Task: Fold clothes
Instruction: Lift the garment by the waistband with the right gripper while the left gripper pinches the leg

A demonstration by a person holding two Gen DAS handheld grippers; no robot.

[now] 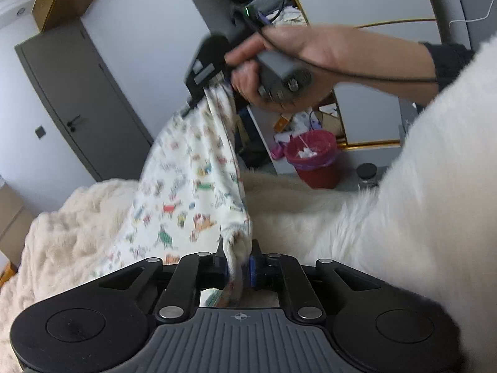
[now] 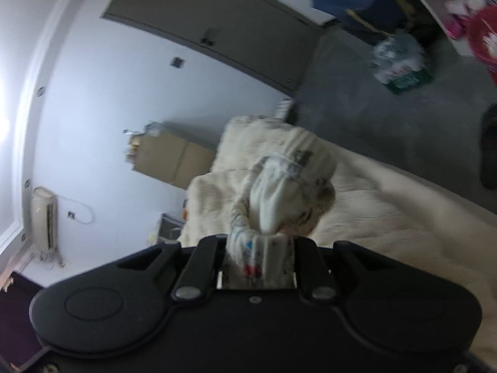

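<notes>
Printed figures on the white garment [image 1: 186,186] smeared by motion, not readable as any particular animal or shape. Tips of the left hand-held gripper [image 1: 238,264] partly buried in the bunched cloth pinched between them; pad faces unseen. In the right wrist view, fingers of the right hand-held gripper [image 2: 259,258] wholly covered by gathered fabric, contact points out of sight. Person's hand [image 1: 279,62] gripping the handle, forearm swallowed by a fluffy white sleeve [image 1: 435,186] running off the right edge. Red bin [image 1: 313,158] contents too small to name; same bin cut off in the right wrist view. Green-and-white pack [image 2: 400,65] on the floor blurred beyond reading.
</notes>
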